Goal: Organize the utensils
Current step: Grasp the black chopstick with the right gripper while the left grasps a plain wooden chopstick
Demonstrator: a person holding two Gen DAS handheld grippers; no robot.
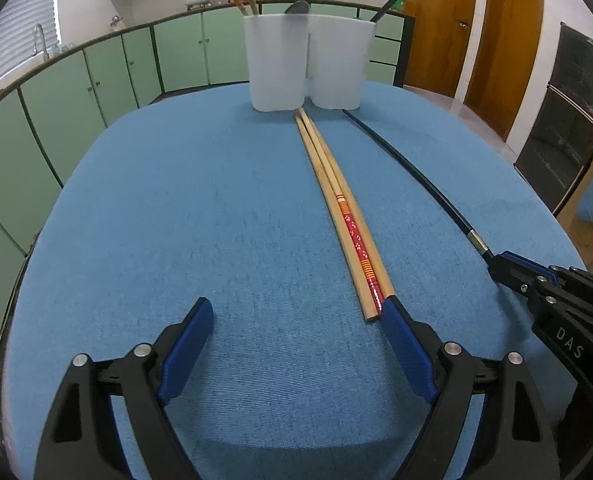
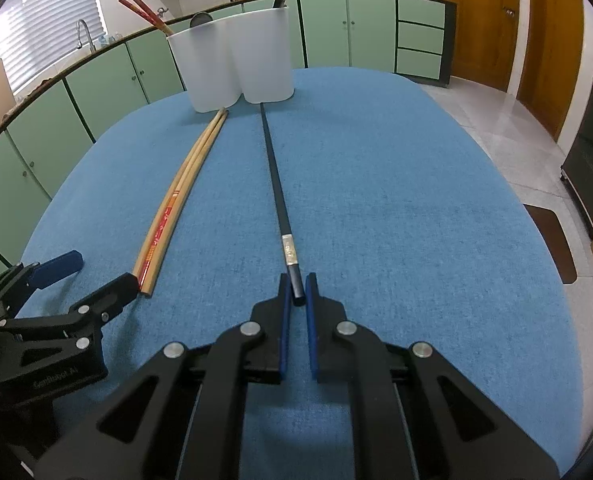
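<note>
Chopsticks: wooden pair (image 1: 338,208) flat on blue table (image 1: 176,208), side by side, tips touching white holder (image 1: 278,68). Black chopstick (image 2: 275,184) flat beside pair, tip near holder, butt end between right tongs (image 2: 298,290), pads narrowed around it, contact unclear. Left tongs (image 1: 296,312) spread wide, right pad touching wooden pair's butt end, nothing held. Holder stocked with red chopsticks (image 2: 142,8), spoon (image 1: 297,8), black chopstick.

Both tools were matte black plastic frames with triangular cut-outs and round silver screws — the left gripper (image 1: 296,312) and right gripper (image 2: 298,280) had blue-padded jaws; white lettering marked their bodies.
</note>
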